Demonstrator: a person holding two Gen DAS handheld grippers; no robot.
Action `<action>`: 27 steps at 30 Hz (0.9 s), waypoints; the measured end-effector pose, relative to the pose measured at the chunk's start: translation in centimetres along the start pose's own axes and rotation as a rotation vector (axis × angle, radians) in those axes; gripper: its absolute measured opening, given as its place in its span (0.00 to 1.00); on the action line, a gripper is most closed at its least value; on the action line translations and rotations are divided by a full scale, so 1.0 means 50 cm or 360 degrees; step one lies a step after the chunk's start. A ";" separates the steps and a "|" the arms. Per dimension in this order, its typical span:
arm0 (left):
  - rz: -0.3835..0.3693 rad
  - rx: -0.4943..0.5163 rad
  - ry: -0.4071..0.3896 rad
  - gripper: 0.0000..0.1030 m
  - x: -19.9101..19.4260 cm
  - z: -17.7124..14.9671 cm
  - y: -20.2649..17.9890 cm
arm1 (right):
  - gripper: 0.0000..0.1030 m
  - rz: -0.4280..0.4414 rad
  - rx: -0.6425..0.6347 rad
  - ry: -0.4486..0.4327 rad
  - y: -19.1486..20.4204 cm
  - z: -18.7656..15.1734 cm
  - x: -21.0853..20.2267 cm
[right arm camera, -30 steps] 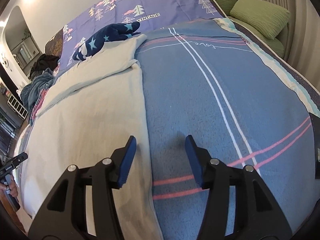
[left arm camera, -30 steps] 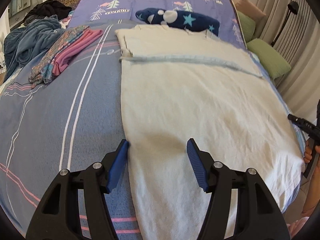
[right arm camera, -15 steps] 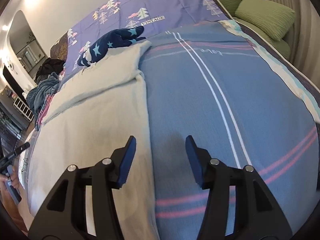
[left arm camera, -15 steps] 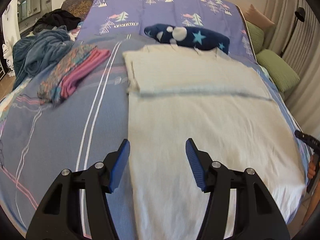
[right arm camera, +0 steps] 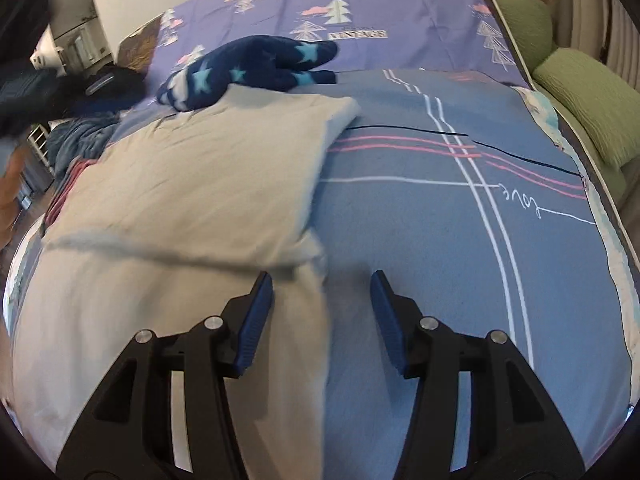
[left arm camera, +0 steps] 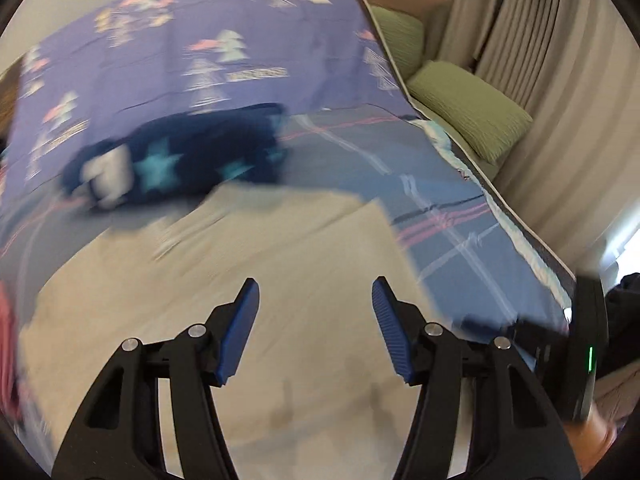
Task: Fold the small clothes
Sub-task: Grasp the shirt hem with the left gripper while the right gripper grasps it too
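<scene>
A large cream cloth (right arm camera: 192, 200) lies flat on the blue bed cover (right arm camera: 420, 232), its far part folded back over itself. It also fills the blurred left wrist view (left arm camera: 256, 256). My left gripper (left arm camera: 316, 296) is open and empty above the cloth's far part. My right gripper (right arm camera: 322, 286) is open and empty, its jaws either side of the cloth's right edge near the fold line. The right gripper's body (left arm camera: 576, 344) shows at the right of the left wrist view.
A dark blue star-patterned garment (right arm camera: 256, 68) (left arm camera: 180, 160) lies at the cloth's far end. Green pillows (right arm camera: 588, 96) (left arm camera: 468, 108) line the right side by curtains. Pink folded clothes (right arm camera: 66, 192) and a blue bundle (right arm camera: 80, 140) lie at the left.
Both grippers have moved forward along the bed toward the cloth's far end. The left view has swung right and is blurred. Both stay open.
</scene>
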State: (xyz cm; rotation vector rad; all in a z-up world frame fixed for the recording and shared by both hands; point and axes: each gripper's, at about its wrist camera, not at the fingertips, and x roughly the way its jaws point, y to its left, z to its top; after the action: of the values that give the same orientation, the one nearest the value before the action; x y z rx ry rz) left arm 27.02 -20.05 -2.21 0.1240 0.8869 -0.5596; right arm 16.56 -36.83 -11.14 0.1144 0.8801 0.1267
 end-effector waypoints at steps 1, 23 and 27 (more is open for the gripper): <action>0.0016 0.0026 0.0031 0.59 0.049 0.036 -0.030 | 0.50 0.0032 0.0036 -0.0010 -0.010 0.004 0.007; 0.0358 0.0201 0.0549 0.01 0.353 0.166 -0.182 | 0.31 0.0357 0.0247 -0.0080 -0.065 -0.008 -0.001; 0.0319 0.0105 0.0520 0.01 0.356 0.161 -0.165 | 0.28 0.0449 0.0144 -0.0009 -0.041 0.008 0.022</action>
State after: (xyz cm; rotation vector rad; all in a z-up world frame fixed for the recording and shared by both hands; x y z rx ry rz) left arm 37.33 -37.02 -9.62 0.3680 1.1585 -0.3858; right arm 17.69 -38.71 -12.02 0.3237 0.8606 0.3497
